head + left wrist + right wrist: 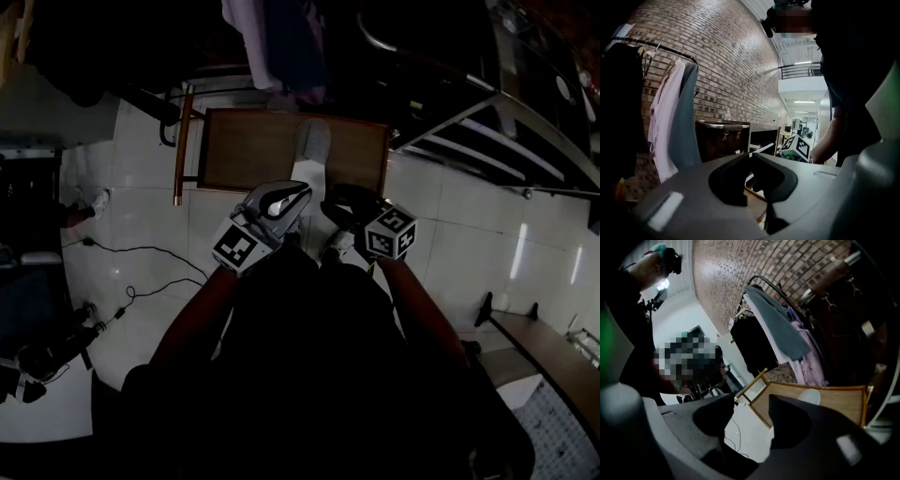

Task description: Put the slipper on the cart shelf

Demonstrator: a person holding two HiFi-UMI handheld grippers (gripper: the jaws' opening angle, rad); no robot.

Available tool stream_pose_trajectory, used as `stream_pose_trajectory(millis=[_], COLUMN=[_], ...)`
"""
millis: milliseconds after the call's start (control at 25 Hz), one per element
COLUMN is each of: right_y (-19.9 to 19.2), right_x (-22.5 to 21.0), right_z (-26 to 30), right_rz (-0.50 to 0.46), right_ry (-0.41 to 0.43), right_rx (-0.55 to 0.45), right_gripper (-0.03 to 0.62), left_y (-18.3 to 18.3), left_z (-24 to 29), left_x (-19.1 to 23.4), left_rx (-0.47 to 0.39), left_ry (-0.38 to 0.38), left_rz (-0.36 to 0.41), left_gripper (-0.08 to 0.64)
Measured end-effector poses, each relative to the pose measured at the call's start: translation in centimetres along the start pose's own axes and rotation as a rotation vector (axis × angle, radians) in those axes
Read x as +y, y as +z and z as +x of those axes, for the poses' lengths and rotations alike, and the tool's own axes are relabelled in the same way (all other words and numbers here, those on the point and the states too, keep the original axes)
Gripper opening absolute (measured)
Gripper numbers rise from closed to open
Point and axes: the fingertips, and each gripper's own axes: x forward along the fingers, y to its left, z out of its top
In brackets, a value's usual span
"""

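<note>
Head view: slipper [314, 148] on board [244, 150]; gripper views alone: right gripper [752, 401] fingers apart, left gripper [750, 155] fingers together, empty.

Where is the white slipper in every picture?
Head view: slipper at top centre, on the wooden shelf.
Left gripper view: not in it.
Right gripper view: slipper lower right, on that same shelf.
Shared landmark: the wooden shelf, in head and right gripper views.

pretty dim in here, red brick wall [731, 61], glossy white floor tiles [141, 216], clothes rail [656, 47] by the wall with pink and grey garments [663, 117] hanging, black cables [141, 249] on the floor, strip lights [804, 62] down a bright hallway
</note>
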Motion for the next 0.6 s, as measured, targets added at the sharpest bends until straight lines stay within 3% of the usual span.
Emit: stream_pose_trajectory(millis=[320, 600], right_y=[-9.1, -15.2], right_x=[-9.5, -13.4], right_z=[6.6, 9.4], right_rz=[0.351, 0.559], right_ry=[-0.147, -0.204], right_rx=[0.186, 0.324], right_gripper=[0.292, 0.319], left_y=[-3.0, -5.0], left_z=[-1.3, -1.9], left_x=[4.6, 6.8], left_rx=[0.010, 0.026], left_ry=[-0.066, -0.102], left_rz=[-0.041, -0.071], left_gripper=[0.028, 0.028])
